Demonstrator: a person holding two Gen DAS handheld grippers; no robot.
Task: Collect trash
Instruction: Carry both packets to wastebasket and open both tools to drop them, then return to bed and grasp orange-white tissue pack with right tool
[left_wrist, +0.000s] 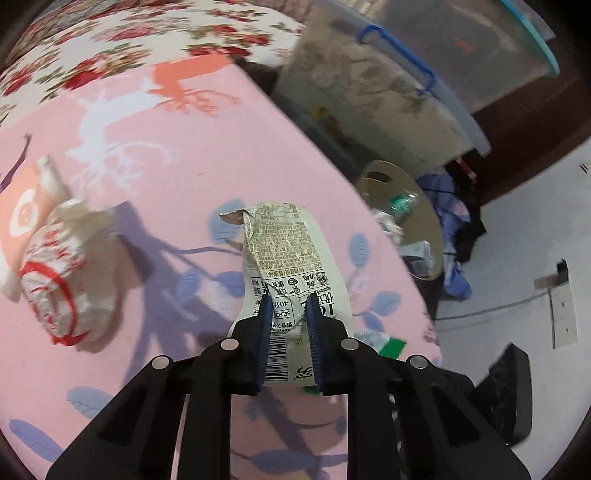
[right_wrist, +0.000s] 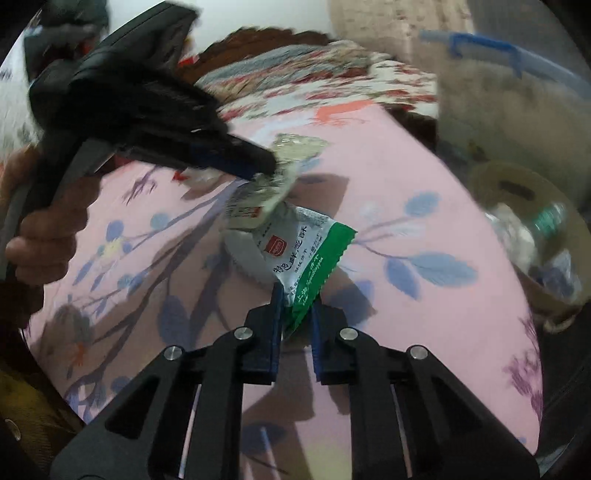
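1. Left wrist view: the left gripper (left_wrist: 288, 299) has its blue pads pinched on a pale printed wrapper (left_wrist: 284, 251), which hangs over the pink bedspread (left_wrist: 177, 206) near its right edge.
2. Right wrist view: the right gripper (right_wrist: 297, 299) clamps narrowly on the green-edged snack packet (right_wrist: 295, 254) – only its corner sits between the pads.
3. Farther left, a crumpled red-printed paper bag (left_wrist: 66, 280) lies uncollected on the bedspread.
4. Beyond the right edge, on the floor, a brown bin (left_wrist: 406, 218) holds a bottle.
5. Risk: the thin corner grip may slip – either wrapper could drop short of the bin during the carry.
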